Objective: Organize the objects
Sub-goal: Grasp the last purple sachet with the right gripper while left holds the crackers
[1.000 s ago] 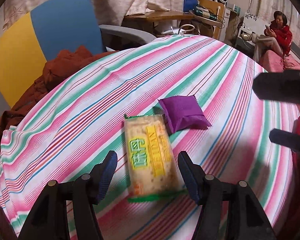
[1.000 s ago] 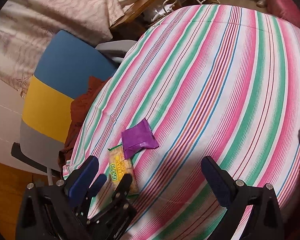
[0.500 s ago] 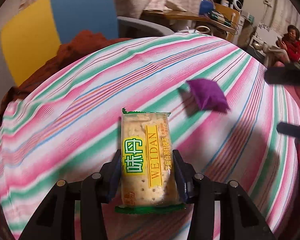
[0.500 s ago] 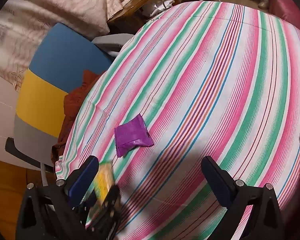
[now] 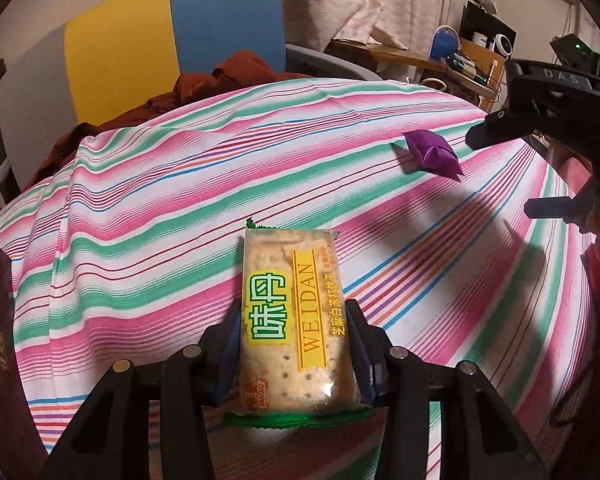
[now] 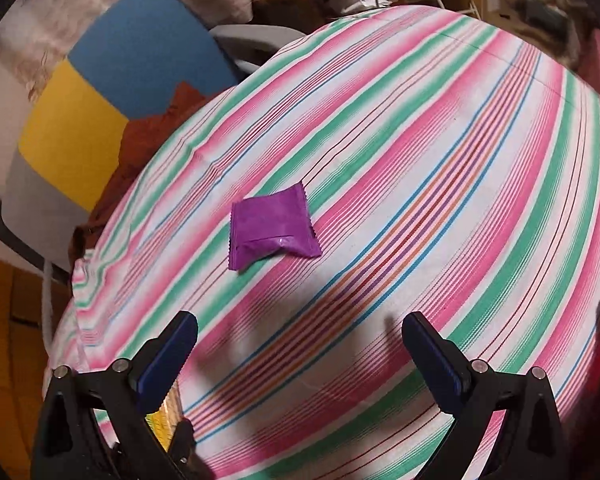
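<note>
My left gripper (image 5: 296, 344) is shut on a clear pack of crackers (image 5: 294, 320) with yellow and green print, held lifted above the striped tablecloth (image 5: 148, 240). A purple sachet (image 5: 434, 154) lies flat on the cloth further off to the right. In the right wrist view the same purple sachet (image 6: 272, 230) sits ahead of my right gripper (image 6: 300, 344), which is open and holds nothing. A sliver of the cracker pack (image 6: 166, 420) shows past the left finger there. The right gripper (image 5: 540, 168) also shows at the right edge of the left wrist view.
A blue and yellow chair (image 5: 172, 36) stands behind the table with a rust-brown garment (image 5: 228, 76) draped on it. A cluttered wooden desk (image 5: 420, 58) is at the back right. The table edge drops off at the left (image 5: 32, 216).
My left gripper closed on the cracker pack and lifted it off the cloth, swinging left. The right gripper moved closer to the purple sachet.
</note>
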Available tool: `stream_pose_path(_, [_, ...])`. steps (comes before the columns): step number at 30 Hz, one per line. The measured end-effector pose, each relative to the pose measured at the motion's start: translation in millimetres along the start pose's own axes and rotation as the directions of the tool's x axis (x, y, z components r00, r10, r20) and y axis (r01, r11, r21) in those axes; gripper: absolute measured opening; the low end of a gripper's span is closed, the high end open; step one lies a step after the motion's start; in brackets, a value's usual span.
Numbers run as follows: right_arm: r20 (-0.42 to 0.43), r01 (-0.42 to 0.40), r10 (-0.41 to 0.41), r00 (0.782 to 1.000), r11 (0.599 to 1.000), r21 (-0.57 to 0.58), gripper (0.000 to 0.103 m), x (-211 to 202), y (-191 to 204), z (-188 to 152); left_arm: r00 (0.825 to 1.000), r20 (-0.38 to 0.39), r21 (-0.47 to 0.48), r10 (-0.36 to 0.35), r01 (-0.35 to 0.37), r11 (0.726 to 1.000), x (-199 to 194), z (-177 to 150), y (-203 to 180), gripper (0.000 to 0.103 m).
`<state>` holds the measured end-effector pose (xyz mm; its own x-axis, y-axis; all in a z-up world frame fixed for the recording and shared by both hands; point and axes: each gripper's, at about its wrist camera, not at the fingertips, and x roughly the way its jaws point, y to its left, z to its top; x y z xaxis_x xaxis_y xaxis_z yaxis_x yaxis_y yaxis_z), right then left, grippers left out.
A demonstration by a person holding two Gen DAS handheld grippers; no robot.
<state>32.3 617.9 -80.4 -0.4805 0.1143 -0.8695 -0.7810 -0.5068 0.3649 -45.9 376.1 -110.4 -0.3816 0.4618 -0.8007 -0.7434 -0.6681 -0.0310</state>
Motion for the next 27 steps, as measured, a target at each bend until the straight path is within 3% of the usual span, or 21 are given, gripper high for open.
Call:
stream_pose_path(5, [-0.005, 0.036, -0.037, 0.999, 0.998, -0.051, 0.103, 4.8, 6.4, -3.4, 1.0, 0.009, -0.015, -0.021, 0.021, 1.0, 2.4, 1.2, 3.1, 0.048])
stream_pose_path(8, [-0.062, 0.042, -0.048, 0.997, 0.995, -0.095, 0.103, 13.0, 14.4, -6.9, 1.0, 0.013, -0.003, -0.006, 0.006, 1.0, 1.5, 0.1, -0.2, 0.048])
stream_pose_path(12, [-0.095, 0.058, -0.091, 0.991, 0.952, -0.301, 0.103, 14.1, 39.5, -6.3, 1.0, 0.017, -0.008, -0.014, 0.014, 1.0, 1.2, -0.6, 1.8, 0.048])
stream_pose_path(14, [-0.053, 0.077, -0.112, 0.992, 0.896, -0.438, 0.103, 7.7, 51.6, -3.0, 1.0, 0.018, -0.005, -0.011, 0.011, 1.0, 1.2, -0.8, 1.1, 0.048])
stream_pose_path(18, [0.036, 0.137, -0.159, 0.987, 0.687, -0.714, 0.101, 7.4, 65.7, 2.2, 1.0, 0.022, -0.006, -0.013, 0.013, 1.0, 1.4, -1.4, 1.6, 0.048])
stream_pose_path(20, [0.062, 0.175, -0.201, 0.978, 0.615, -0.769, 0.097, 13.6, 66.2, 4.6, 1.0, 0.024, -0.009, -0.017, 0.017, 1.0, 1.5, -1.6, 2.4, 0.048])
stream_pose_path(23, [0.078, 0.202, -0.241, 0.967, 0.547, -0.812, 0.086, 28.6, 65.8, 14.3, 0.999, 0.025, -0.013, -0.023, 0.024, 1.0, 1.9, -1.5, 3.6, 0.048])
stream_pose_path(27, [0.096, 0.217, -0.264, 0.96, 0.481, -0.85, 0.085, 51.3, 76.8, 22.3, 0.999, 0.027, -0.013, -0.024, 0.025, 1.0, 2.2, -1.6, 3.4, 0.048])
